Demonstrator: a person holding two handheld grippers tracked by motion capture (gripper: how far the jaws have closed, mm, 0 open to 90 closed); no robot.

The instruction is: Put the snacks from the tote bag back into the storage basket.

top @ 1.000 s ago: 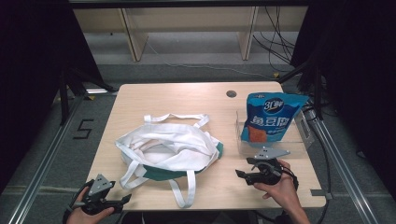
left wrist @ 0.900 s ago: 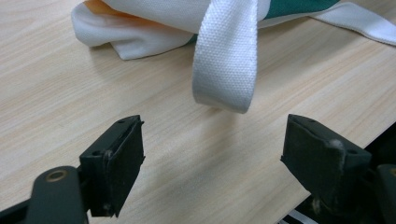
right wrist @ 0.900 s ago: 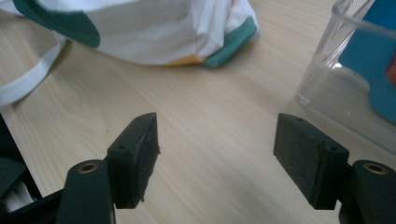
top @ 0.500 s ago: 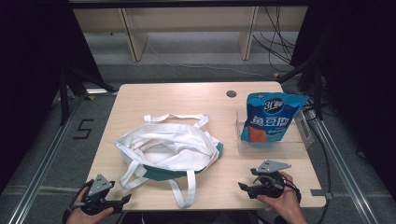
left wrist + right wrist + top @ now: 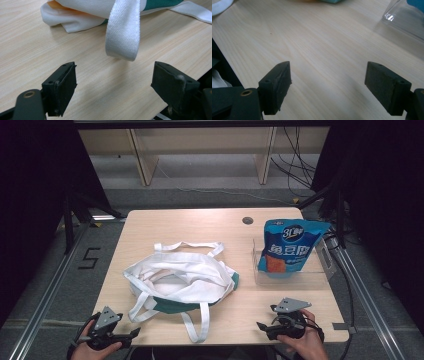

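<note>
Centrally on the table (image 5: 150, 227) lies a white tote bag (image 5: 182, 277), crumpled and flat, with a green band along its near edge and its mouth partly open. One pair of white straps (image 5: 187, 245) loops toward the far side; a second strap (image 5: 197, 325) runs toward the near edge of the table. In the left gripper view a strap loop (image 5: 123, 30) hangs just ahead of the jaws, its end clear of both pads, with the bag's white and green cloth behind it.

Left gripper (image 5: 131, 334): held in the person's left hand (image 5: 92, 347) at the near left corner of the table, close to the bag's near strap. Jaws stand wide apart, nothing between them, bare wood below.

Right gripper (image 5: 264, 324): held in the right hand (image 5: 305, 342) at the near right of the table, well apart from the bag. Its jaws have just been opening and now stand wide; between them is bare tabletop, no object.

To the right of the bag, a clear plastic bin (image 5: 292, 270) sits on the table with a blue snack pouch (image 5: 290, 247) standing upright in it, white characters and an orange patch on its front. A corner of the clear bin (image 5: 404, 17) shows at the upper right of the right gripper view. A dark round hole (image 5: 247, 220) marks the table's far edge. Cables lie on the floor beyond.
</note>
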